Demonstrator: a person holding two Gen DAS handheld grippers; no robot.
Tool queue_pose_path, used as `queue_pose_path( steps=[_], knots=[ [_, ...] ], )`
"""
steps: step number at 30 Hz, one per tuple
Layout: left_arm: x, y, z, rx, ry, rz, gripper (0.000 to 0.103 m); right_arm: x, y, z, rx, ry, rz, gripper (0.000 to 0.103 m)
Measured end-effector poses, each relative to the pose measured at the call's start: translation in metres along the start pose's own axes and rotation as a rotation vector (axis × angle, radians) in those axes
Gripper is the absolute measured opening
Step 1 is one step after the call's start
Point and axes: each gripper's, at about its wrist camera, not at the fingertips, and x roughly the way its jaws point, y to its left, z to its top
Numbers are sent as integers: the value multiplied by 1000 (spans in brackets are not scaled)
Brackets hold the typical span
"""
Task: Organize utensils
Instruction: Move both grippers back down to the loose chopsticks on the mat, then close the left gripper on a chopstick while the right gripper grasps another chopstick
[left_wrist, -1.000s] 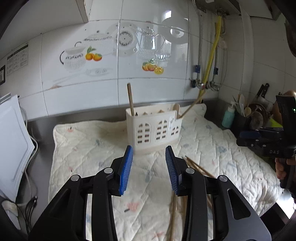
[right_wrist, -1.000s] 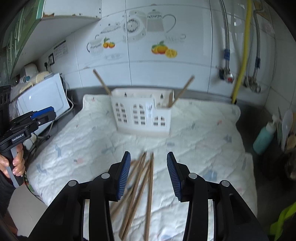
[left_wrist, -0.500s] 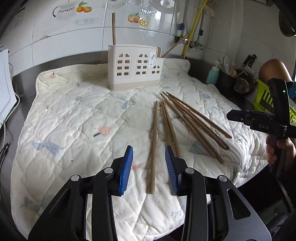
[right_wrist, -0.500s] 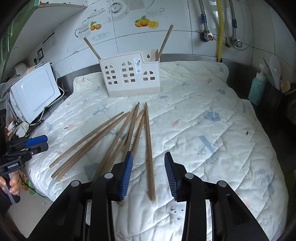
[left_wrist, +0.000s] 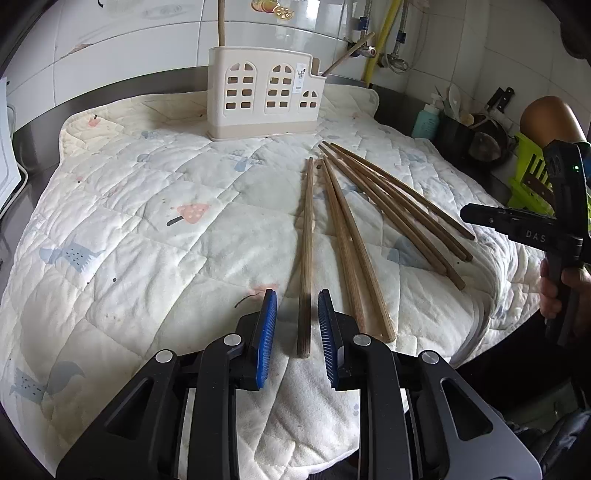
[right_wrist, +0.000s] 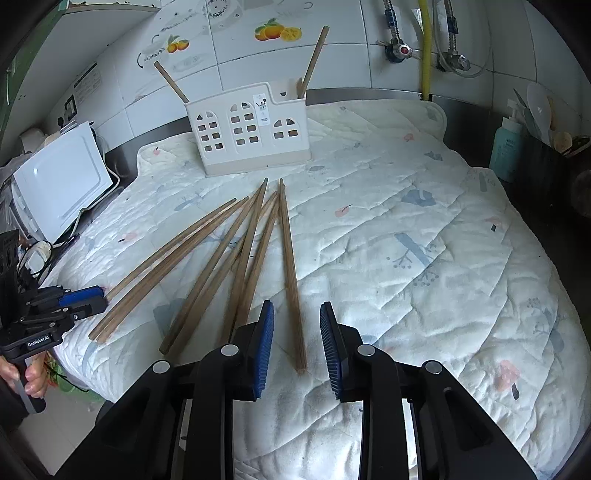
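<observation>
Chopsticks (left_wrist: 347, 221) are spread in a loose fan on a quilted mat (left_wrist: 147, 229), ahead of both claws. The left claw (left_wrist: 297, 325) is held low over the mat's near edge with its blue pads (left_wrist: 267, 332) set moderately apart; the thick end of the leftmost chopstick (left_wrist: 306, 258) lies between them, untouched by either pad as far as can be seen. Two more sticks are seen just right of that claw, and four further right, angled away. The right claw (right_wrist: 297, 332) is likewise parted and nothing is gripped; the near end of the rightmost chopstick (right_wrist: 290, 266) lies between its pads (right_wrist: 330, 343), with the remaining sticks fanned out to its left. A white holder (right_wrist: 251, 129) stands upright at the mat's far end, straight ahead of both claws, with one chopstick leaning out of each end compartment. In the right view, the left claw (right_wrist: 83, 299) is seen at the far left, beside the mat's edge.
</observation>
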Motion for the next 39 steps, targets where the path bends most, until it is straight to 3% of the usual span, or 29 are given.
queue_pose_path(
  steps=[6,10,18,28,32,39],
  knots=[
    [6,-6,1,30,-11,11,14,3,-1,-2,10,1,3,24],
    [9,-10,1,55,-25,21,14,5,-1,-2,11,0,9,24],
    [7,-11,-2,50,-37,34,6,9,-3,-7,25,4,17,17],
    [2,-13,2,17,-43,-6,5,15,0,-11,-4,7,10,16],
    [1,-14,5,9,-52,-12,5,18,5,-11,-36,-9,-23,8],
    [-12,-14,14,8,-86,-11,5,4,13,-5,-64,-51,-46,6]
  ],
)
